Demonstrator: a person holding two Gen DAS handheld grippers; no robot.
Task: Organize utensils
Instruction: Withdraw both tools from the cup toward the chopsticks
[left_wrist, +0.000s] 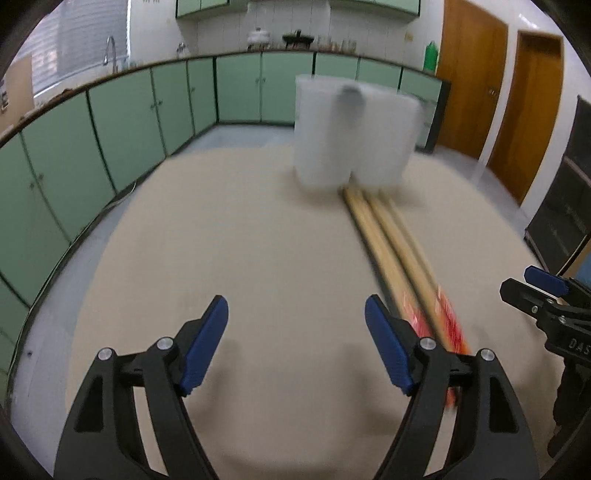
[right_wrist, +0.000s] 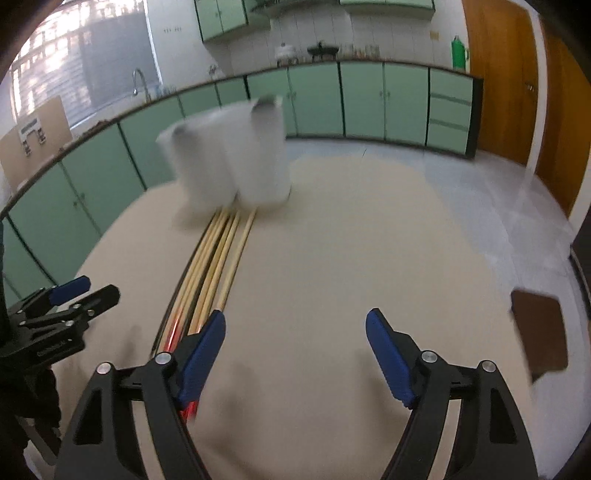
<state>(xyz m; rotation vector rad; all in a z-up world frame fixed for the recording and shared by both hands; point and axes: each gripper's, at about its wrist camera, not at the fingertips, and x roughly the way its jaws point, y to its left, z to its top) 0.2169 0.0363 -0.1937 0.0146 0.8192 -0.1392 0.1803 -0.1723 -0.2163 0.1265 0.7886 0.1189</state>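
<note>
Long, round bamboo-coloured chopsticks (left_wrist: 384, 240) with red-printed ends lie side by side on the matte beige table (left_wrist: 240, 258), long axis running from the near edge to the frosted white plastic holder (left_wrist: 354, 133) toward the far edge. Left gripper (left_wrist: 296, 345) and right gripper (right_wrist: 295, 356) both gape, blue ribbed pads grasping nothing; chopsticks lie between the two grippers
</note>
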